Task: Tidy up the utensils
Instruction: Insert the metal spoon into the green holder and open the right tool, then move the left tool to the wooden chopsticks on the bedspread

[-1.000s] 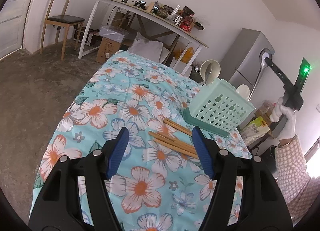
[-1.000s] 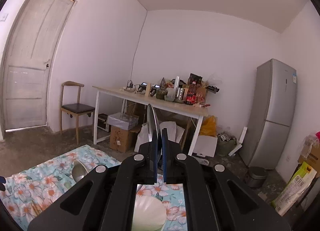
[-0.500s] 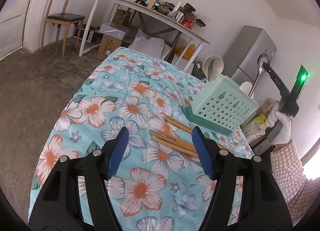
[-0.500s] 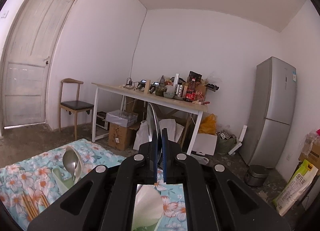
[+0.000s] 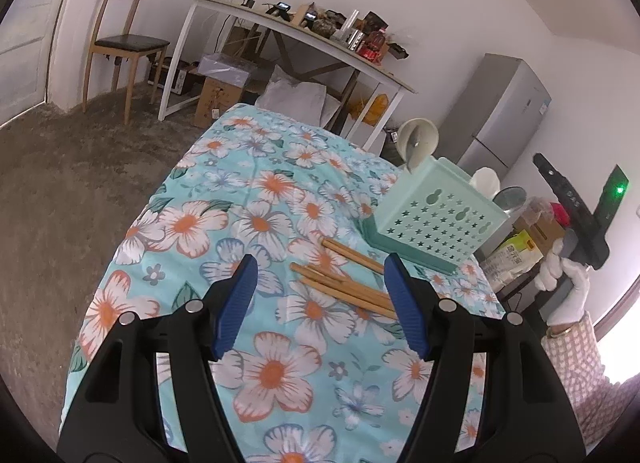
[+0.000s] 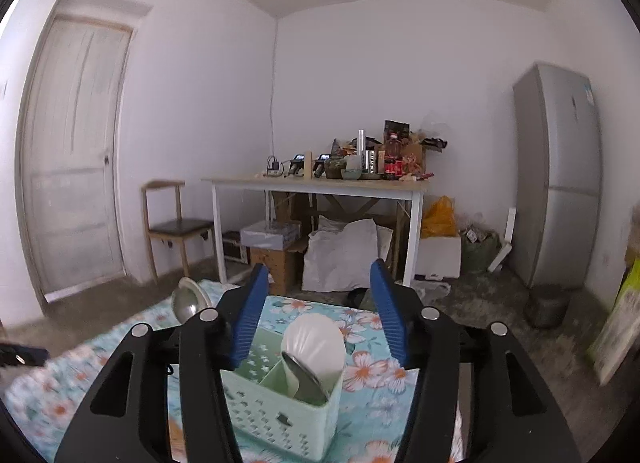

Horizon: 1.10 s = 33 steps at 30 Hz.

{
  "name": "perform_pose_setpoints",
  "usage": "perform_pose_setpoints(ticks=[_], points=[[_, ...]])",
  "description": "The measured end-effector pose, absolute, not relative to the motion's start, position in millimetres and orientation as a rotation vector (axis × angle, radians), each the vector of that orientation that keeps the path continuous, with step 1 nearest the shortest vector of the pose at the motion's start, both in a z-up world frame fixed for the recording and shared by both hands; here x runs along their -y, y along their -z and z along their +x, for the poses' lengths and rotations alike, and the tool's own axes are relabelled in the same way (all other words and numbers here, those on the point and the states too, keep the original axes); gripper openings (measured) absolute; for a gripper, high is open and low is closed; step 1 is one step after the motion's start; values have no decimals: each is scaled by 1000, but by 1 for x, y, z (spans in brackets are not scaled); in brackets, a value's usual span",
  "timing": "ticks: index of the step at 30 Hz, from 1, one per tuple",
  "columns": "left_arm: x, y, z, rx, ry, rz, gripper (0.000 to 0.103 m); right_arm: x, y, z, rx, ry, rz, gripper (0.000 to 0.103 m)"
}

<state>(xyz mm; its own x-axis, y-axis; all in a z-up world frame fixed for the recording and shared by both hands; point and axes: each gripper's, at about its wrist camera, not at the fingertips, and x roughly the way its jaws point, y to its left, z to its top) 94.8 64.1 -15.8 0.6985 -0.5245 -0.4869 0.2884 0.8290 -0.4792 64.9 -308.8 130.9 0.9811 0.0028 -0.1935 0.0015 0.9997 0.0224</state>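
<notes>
Right gripper (image 6: 318, 313) just opened, empty — above floral cloth (image 6: 368, 375), white-walled room.

The room has white walls (image 6: 400, 63), a pale door (image 6: 76, 151) and a rough grey floor (image 5: 60, 183). A wooden chair (image 6: 172, 223) stands beside a white bench (image 6: 320, 183) (its top is full of bottles), and a tall grey fridge (image 6: 560, 175) stands in the corner.

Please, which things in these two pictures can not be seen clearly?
- Chopsticks, left wrist view: their right ends are hidden behind the left gripper.
- Basket, right wrist view: its left part is hidden behind the right gripper.
- Items on the far table: too small to identify.
</notes>
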Motion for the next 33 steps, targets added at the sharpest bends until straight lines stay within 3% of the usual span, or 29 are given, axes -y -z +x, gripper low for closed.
perform_pose_setpoints(ticks=[4,8,18,25,27,33], points=[[-62,6,87,-639,469,-373,62,322,-138,37,-202,-17,119,66],[-59,1,78,-641,458,-352,62,321,-124,20,-300,-44,148,89],[-47,11,66,-745,447,-310,62,284,-23,15,-778,9,197,92],[-30,29,74,-815,449,-280,62,274,43,13,-991,76,199,92],[-24,32,75,-821,451,-264,62,268,45,8,-949,71,165,97],[11,34,76,-799,468,-99,62,276,43,5,-941,35,219,97]])
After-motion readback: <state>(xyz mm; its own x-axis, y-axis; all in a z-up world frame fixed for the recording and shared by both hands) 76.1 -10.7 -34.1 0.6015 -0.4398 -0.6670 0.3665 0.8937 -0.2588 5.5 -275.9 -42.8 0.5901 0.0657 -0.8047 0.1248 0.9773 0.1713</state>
